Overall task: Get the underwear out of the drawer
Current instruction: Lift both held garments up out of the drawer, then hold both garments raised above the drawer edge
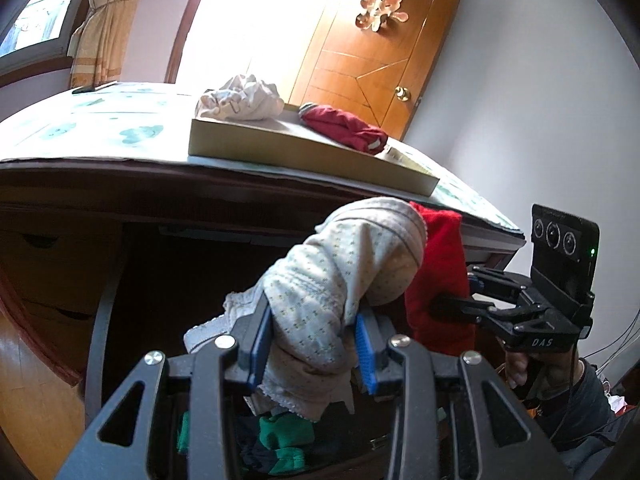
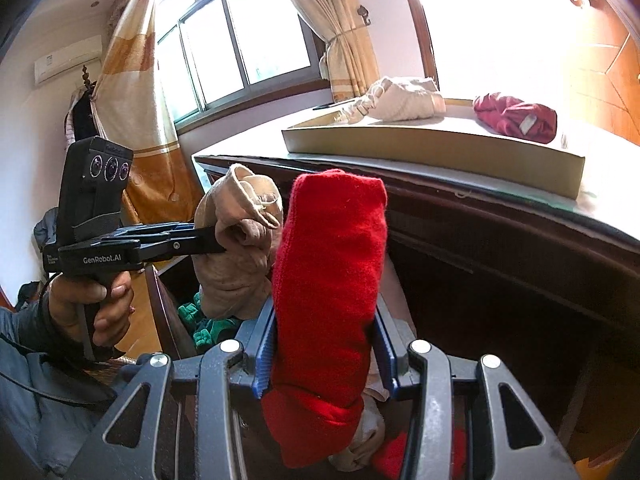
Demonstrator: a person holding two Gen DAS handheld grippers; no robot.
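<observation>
My left gripper [image 1: 314, 346] is shut on a cream patterned piece of underwear [image 1: 340, 264], held up above the open drawer [image 1: 100, 320]. It also shows in the right wrist view [image 2: 240, 240] as a beige bundle. My right gripper [image 2: 324, 348] is shut on a bright red piece of underwear [image 2: 332, 264], held upright just right of the cream one; the red piece shows in the left wrist view [image 1: 440, 280] too. Green and dark clothes [image 1: 280, 436] lie in the drawer below.
A flat cardboard box [image 1: 312, 152] lies on the dresser top [image 1: 100, 128], with a white garment [image 1: 240, 98] and a dark red garment [image 1: 348, 126] on it. A wooden door [image 1: 372, 48] stands behind. A window and curtains [image 2: 132, 92] are at the left.
</observation>
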